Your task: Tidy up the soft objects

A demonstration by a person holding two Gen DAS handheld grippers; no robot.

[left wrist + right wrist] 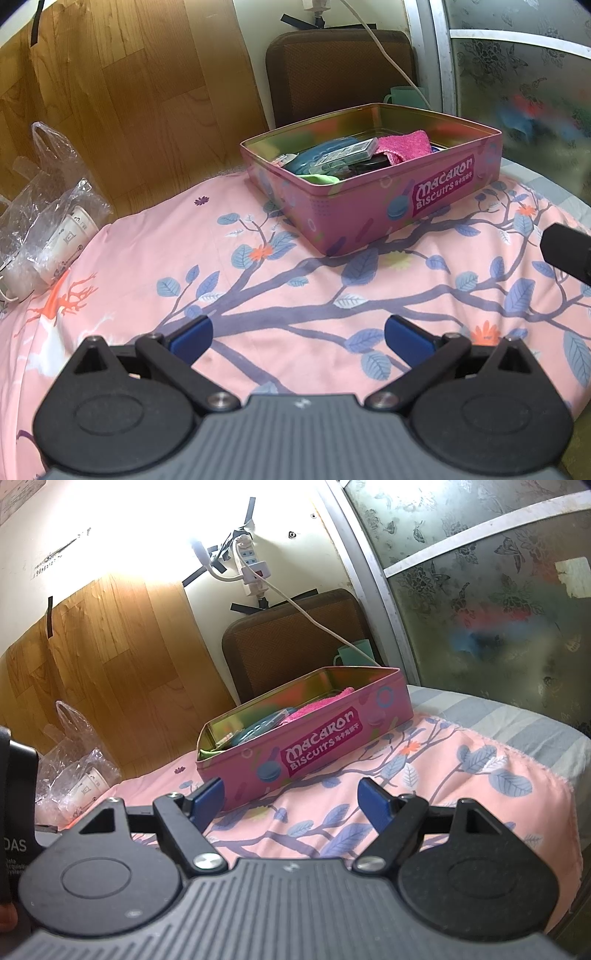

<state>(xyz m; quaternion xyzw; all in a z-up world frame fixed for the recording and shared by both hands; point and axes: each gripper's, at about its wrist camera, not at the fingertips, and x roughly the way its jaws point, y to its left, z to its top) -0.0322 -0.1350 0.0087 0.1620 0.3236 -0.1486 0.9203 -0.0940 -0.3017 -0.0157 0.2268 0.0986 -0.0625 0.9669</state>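
Hovering over the pink floral bedsheet (295,295), the left tool (297,334) tilts down toward the cloth with its blue pads (192,338) spread wide and nothing between them. The right tool (291,799) sits lower and points more nearly level, its pads (373,805) also wide apart and empty; the left pad of this tool lines up with the near corner of the tin in the right wrist view, though whether they touch cannot be told.

Ahead of both stands the pink biscuit tin (424,188), lid off, resting on the sheet. Inside it lie a pink fuzzy cloth (404,144), a blue item (314,158), a small clear packet (347,153) on top of that, and a green soft piece (321,179) at the near corner.

To the left, at the bed's edge, a crumpled clear plastic bag (48,210) holds paper cups. Behind the tin rises a brown chair back (340,70) with a mint green cup (404,96) beside it, and a white cable (384,51) hangs down from a power strip (251,568) taped on the wall. A frosted glass door (517,92) closes the right side. A black edge of the right device (569,251) shows at the left view's right margin
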